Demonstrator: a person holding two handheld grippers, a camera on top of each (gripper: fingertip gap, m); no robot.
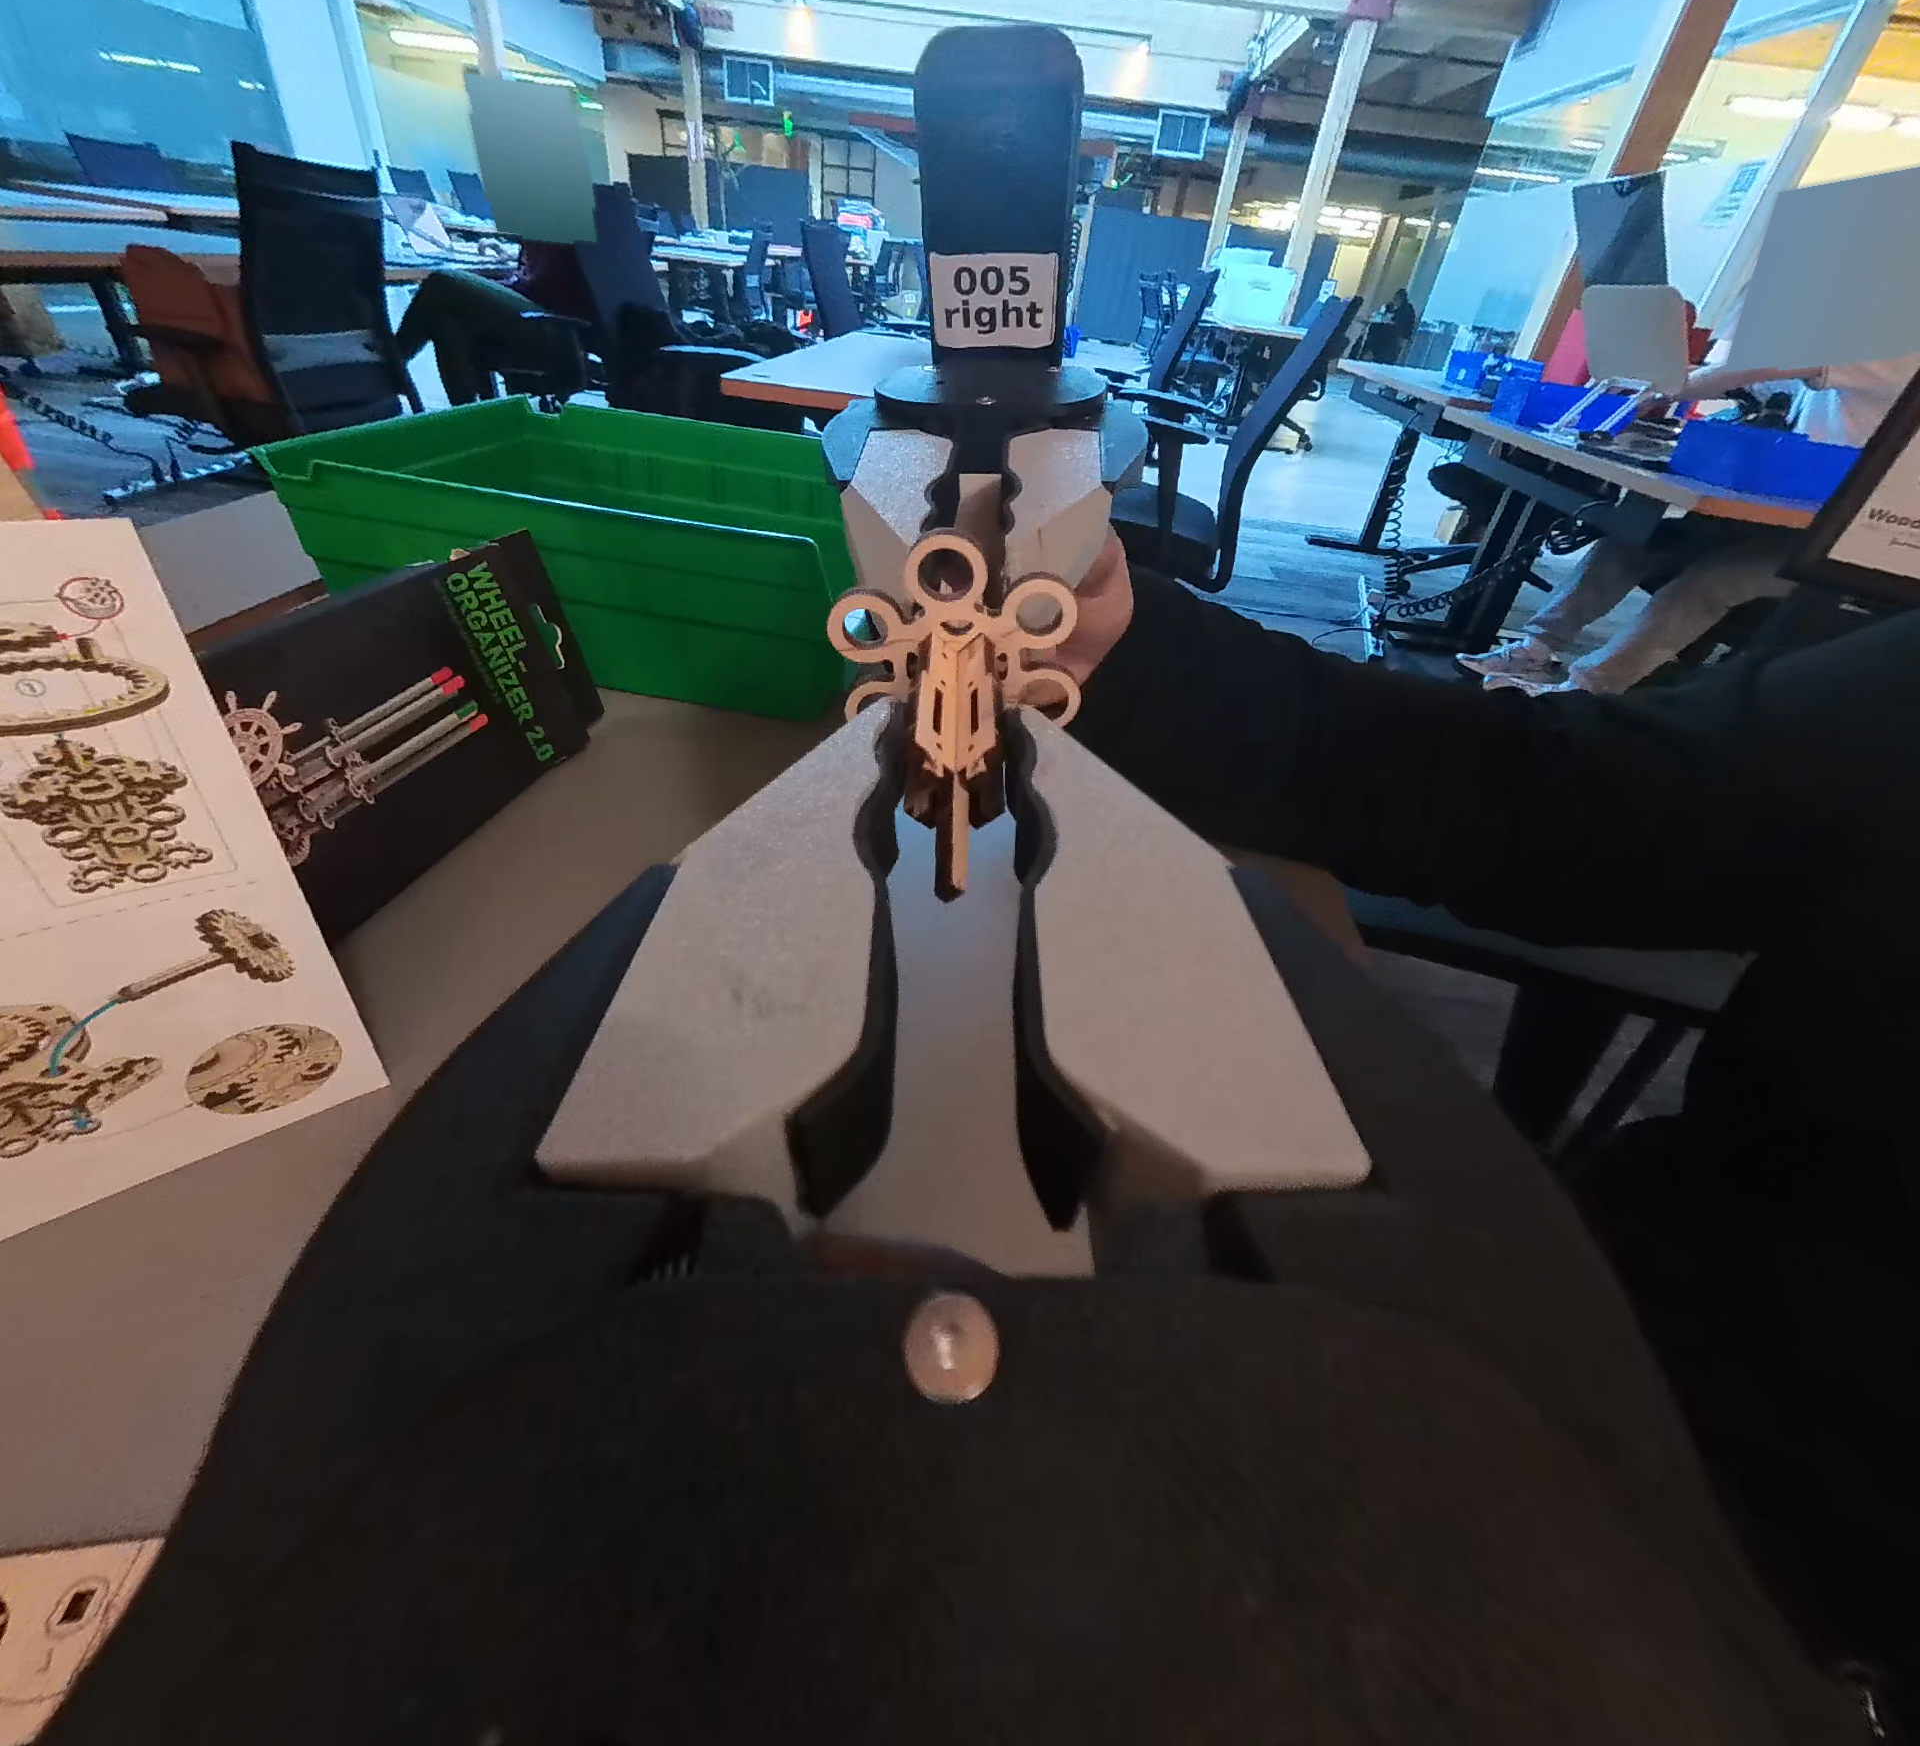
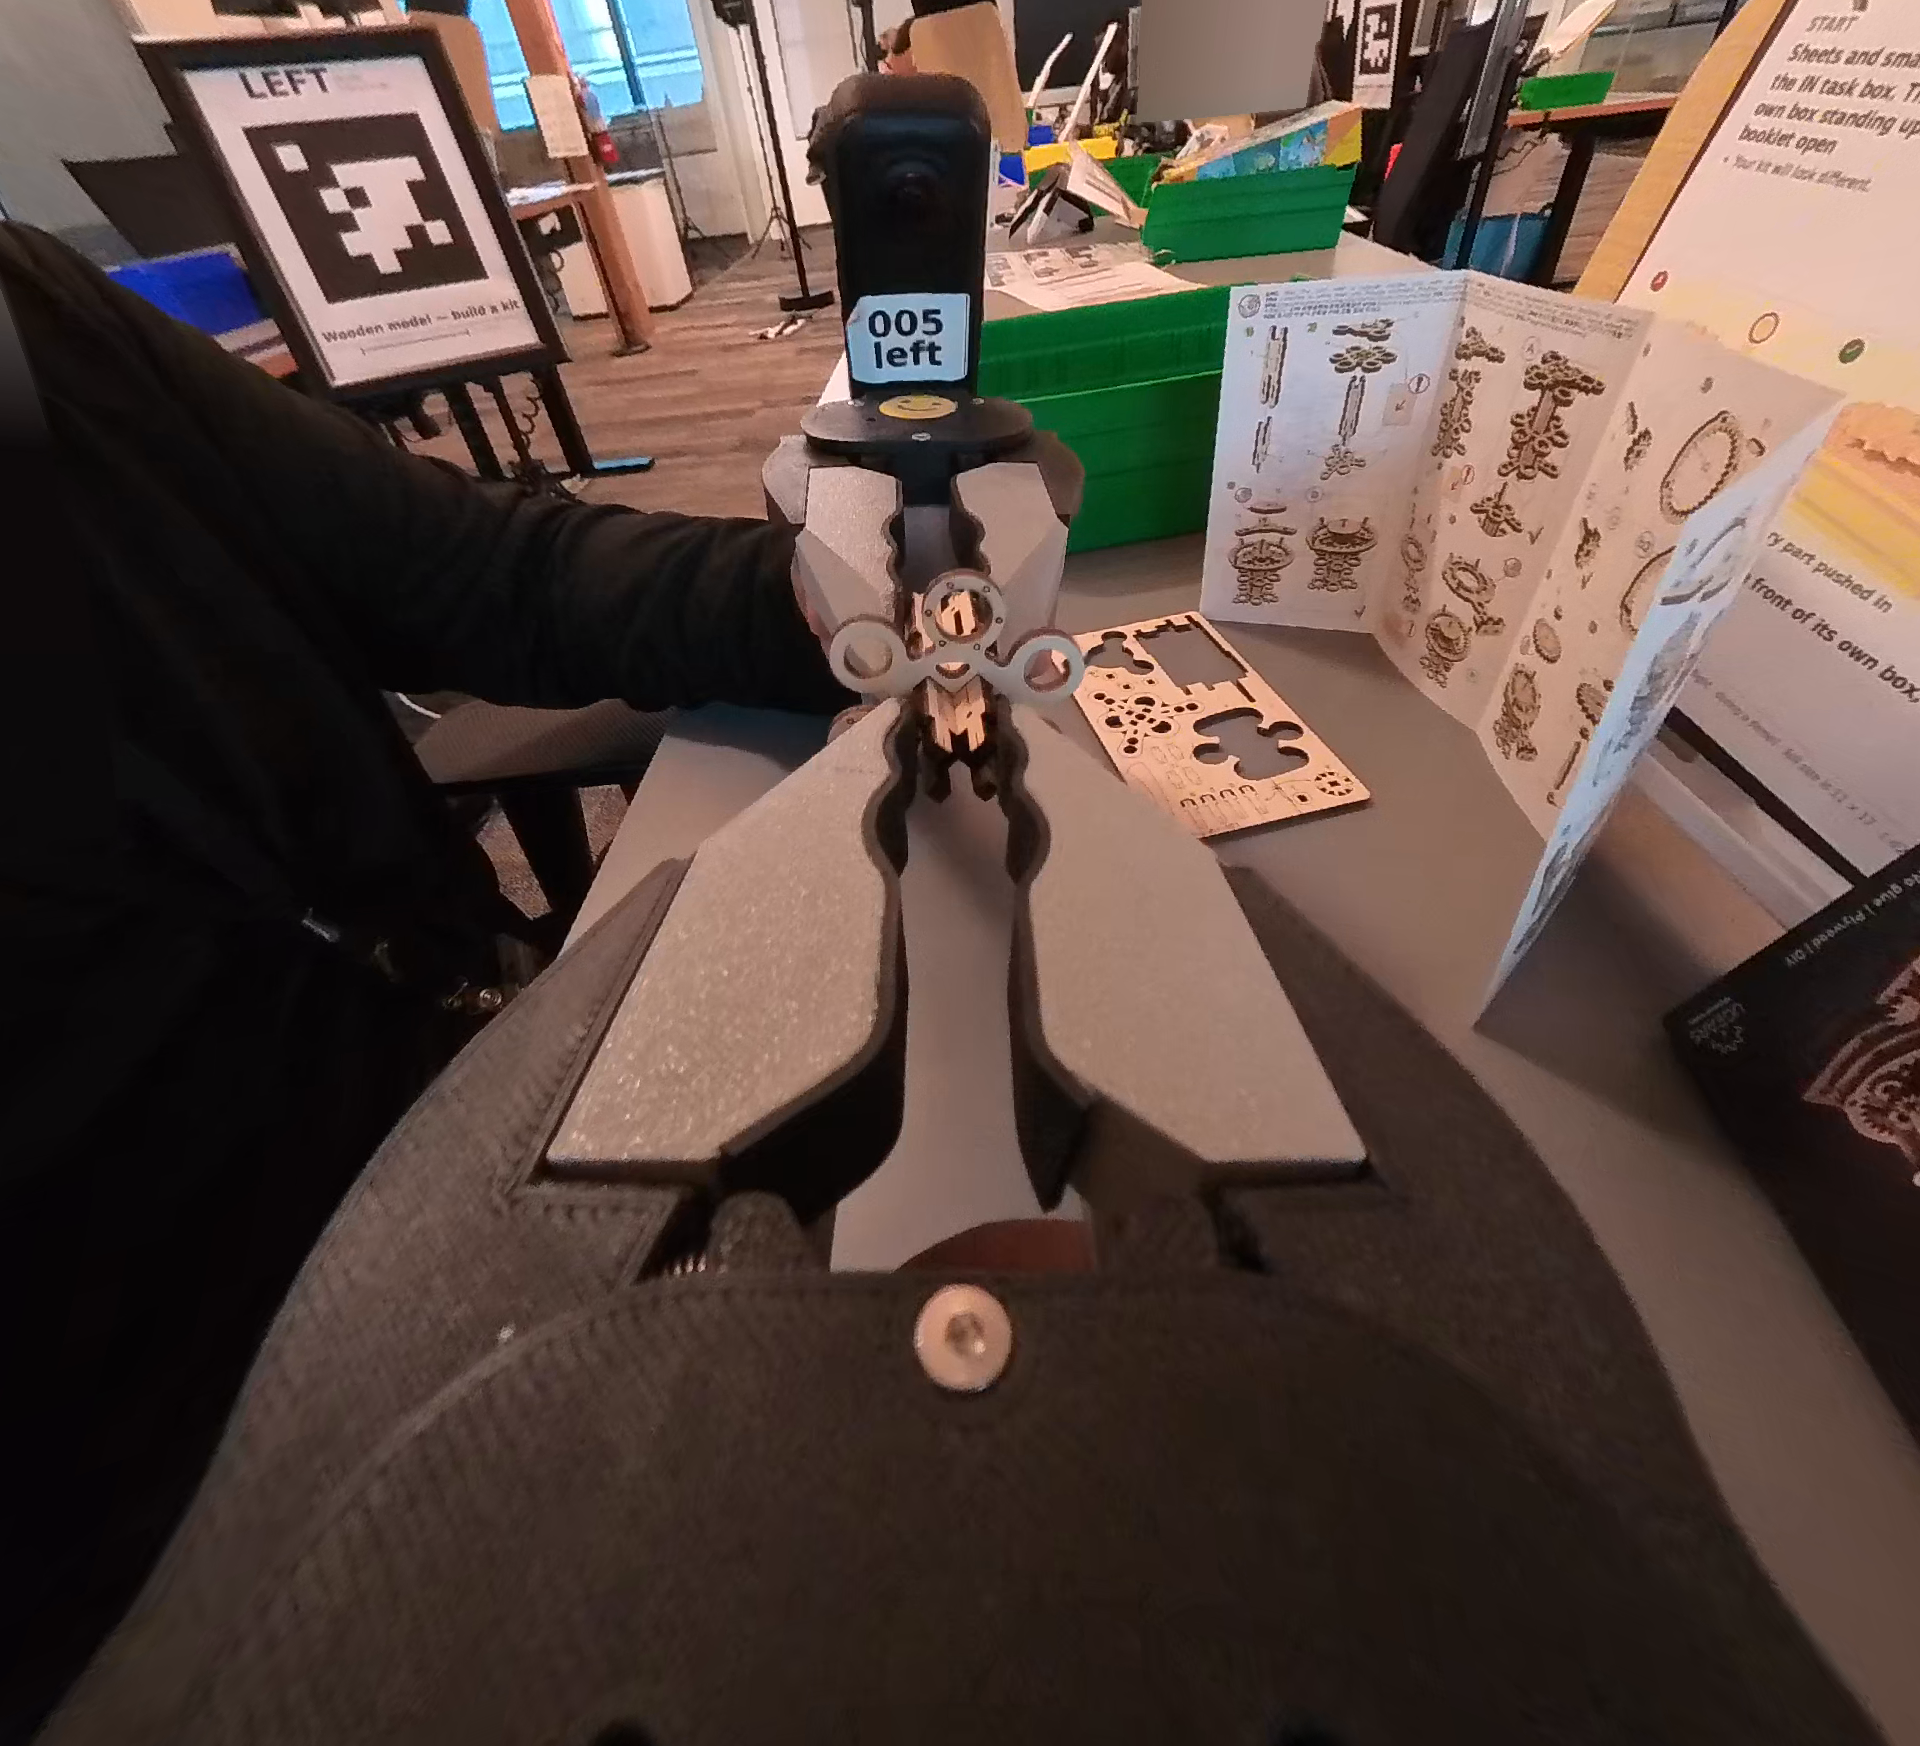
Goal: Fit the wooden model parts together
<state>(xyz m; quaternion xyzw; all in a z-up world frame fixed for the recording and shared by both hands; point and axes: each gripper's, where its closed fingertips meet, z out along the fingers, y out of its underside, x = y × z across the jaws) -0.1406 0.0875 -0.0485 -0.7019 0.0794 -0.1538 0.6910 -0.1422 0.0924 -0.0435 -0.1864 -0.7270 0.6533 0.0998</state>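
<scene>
The two hand-held grippers meet nose to nose above the table (image 2: 1299, 1021), each closed on one end of the same small wooden assembly. The left hand-held gripper (image 1: 951, 756) pinches the slotted shaft (image 1: 951, 761), whose tail pokes back between its fingers. The right hand-held gripper (image 2: 954, 746) also clamps the shaft from the opposite end. The ringed plate (image 1: 951, 631), a flat piece with round loops, sits crosswise on the shaft between the two sets of fingertips, held in the air and not resting on anything.

Gripping from both ends likely lets the person push the parts along one axis, so the plate can seat squarely on the shaft without tilting. I judge the plate is on the shaft but cannot tell whether it is fully home.

The rest is laid out for reference and supply: the punched-out sheet (image 2: 1216, 740) lies flat on the table just beyond the right gripper, the folded booklet (image 2: 1455, 491) stands open behind it, and the kit box (image 1: 416, 720) leans against a green bin (image 1: 582, 533). Too hard a squeeze could snap the thin loops.
</scene>
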